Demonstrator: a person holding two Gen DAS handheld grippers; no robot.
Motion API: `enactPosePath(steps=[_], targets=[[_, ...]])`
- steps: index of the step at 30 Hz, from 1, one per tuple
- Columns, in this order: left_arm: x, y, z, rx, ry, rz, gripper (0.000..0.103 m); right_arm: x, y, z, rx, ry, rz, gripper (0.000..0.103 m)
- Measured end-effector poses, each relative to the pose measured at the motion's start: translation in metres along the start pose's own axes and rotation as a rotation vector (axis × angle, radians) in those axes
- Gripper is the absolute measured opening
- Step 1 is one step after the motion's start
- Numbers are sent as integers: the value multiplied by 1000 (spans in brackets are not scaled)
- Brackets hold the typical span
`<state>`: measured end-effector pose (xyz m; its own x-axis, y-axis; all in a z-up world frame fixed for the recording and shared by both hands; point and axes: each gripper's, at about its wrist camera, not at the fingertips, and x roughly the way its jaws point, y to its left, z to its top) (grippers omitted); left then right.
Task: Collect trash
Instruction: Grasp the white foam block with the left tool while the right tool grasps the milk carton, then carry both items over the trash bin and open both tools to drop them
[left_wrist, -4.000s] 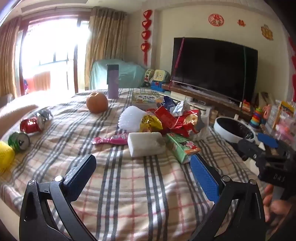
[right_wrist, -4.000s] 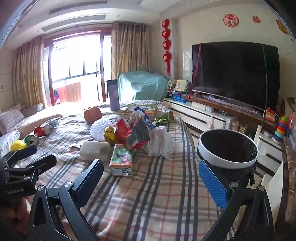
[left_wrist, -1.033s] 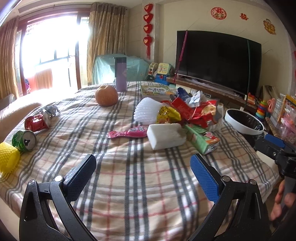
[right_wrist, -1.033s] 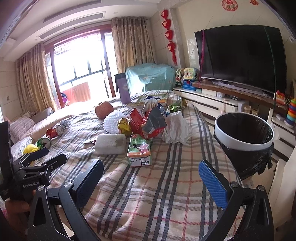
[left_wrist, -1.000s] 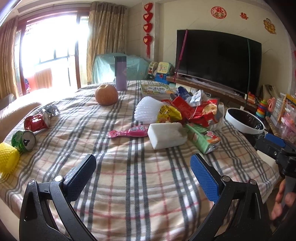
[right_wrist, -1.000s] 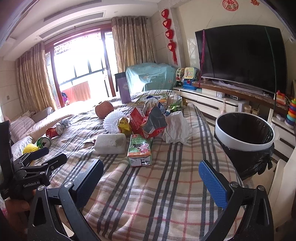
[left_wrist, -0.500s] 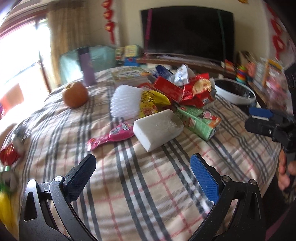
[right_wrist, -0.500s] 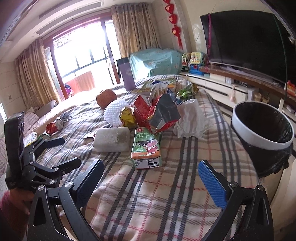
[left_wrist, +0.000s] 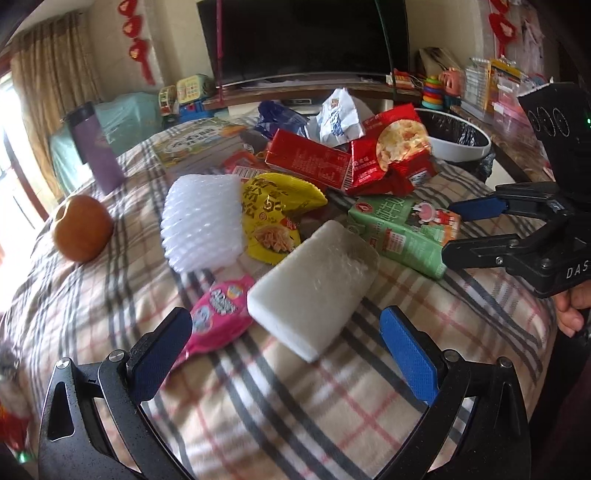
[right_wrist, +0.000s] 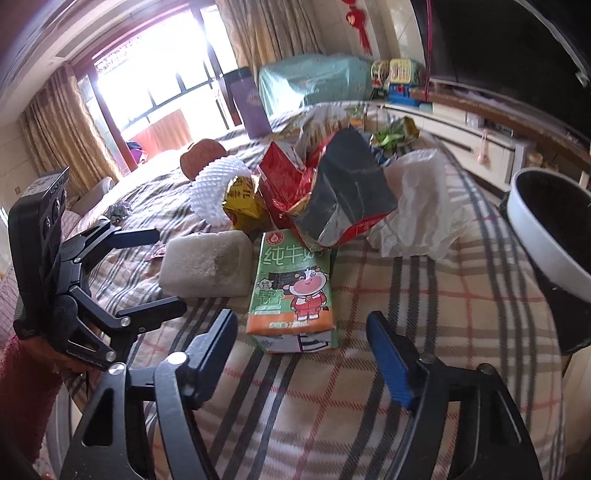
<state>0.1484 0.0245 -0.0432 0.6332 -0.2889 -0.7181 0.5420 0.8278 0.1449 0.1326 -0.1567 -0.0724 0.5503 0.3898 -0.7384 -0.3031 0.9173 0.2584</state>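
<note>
The milk carton (right_wrist: 291, 291) looked light and crushable, best pinched across its sides; the right gripper (right_wrist: 299, 343), jaws just narrowing, stayed unclamped before it.

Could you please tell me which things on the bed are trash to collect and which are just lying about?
For the job:
- milk carton
- white foam block
- yellow snack wrapper
- pink wrapper
- red snack bags
- bin

Lying about:
- purple flask
- orange fruit
- television

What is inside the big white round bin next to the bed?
The white round bin holds a black bag liner. Only dark plastic shows inside; no trash is visible, but its bottom is hidden from both cameras.
</note>
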Motion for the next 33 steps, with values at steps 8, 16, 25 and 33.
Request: enactPosePath(steps=[8,16,25,33], targets=[[16,-2,7,23,17,-66,80,12,-14,4,51,43,80,53],[7,-20,1,-44,38,-8,64,-12,-29,-5,84,16,109,52],[-15,-39,-6,-281,10,-64,62,-50,-42,-26,70,-29,87,51],[-25,-82,0,-318,-26,-153,62,-77,-56,-45,102,-57,78,51]])
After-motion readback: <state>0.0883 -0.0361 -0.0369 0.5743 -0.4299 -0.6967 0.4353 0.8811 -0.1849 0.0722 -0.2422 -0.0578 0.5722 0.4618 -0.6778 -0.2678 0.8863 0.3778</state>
